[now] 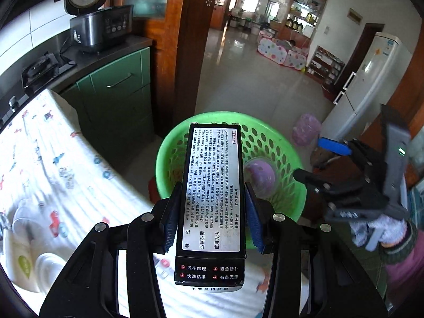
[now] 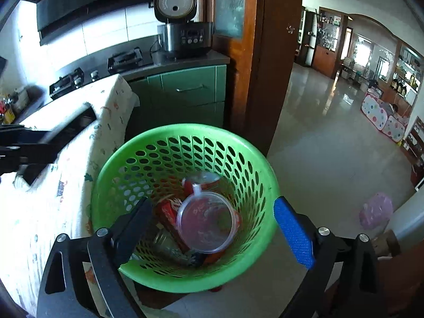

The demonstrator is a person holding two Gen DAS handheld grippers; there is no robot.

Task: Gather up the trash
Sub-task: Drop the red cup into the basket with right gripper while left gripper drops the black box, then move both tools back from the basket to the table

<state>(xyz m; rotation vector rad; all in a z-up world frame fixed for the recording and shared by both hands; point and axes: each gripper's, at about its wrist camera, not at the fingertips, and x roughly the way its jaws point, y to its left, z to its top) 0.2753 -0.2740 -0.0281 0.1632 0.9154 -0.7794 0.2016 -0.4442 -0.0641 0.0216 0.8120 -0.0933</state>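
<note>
My left gripper (image 1: pixel 210 214) is shut on a long black box (image 1: pixel 212 193) with a grey label of Chinese text. It holds the box above the table edge, pointing at the green perforated basket (image 1: pixel 286 156). My right gripper (image 2: pixel 212 228) is open and empty, right above the same basket (image 2: pixel 127 145). The basket holds a clear round plastic lid (image 2: pixel 206 221), red packaging (image 2: pixel 169 218) and a glass jar (image 2: pixel 164 243). The right gripper also shows at the right of the left wrist view (image 1: pixel 352 182).
A table with a patterned white cloth (image 1: pixel 47 159) lies left, with white cups (image 1: pixel 22 220) on it. Green cabinets (image 2: pixel 190 92) with a rice cooker (image 2: pixel 182 34) stand behind. A wooden door frame (image 2: pixel 267 66) and a pink bag (image 2: pixel 376 210) on the floor are to the right.
</note>
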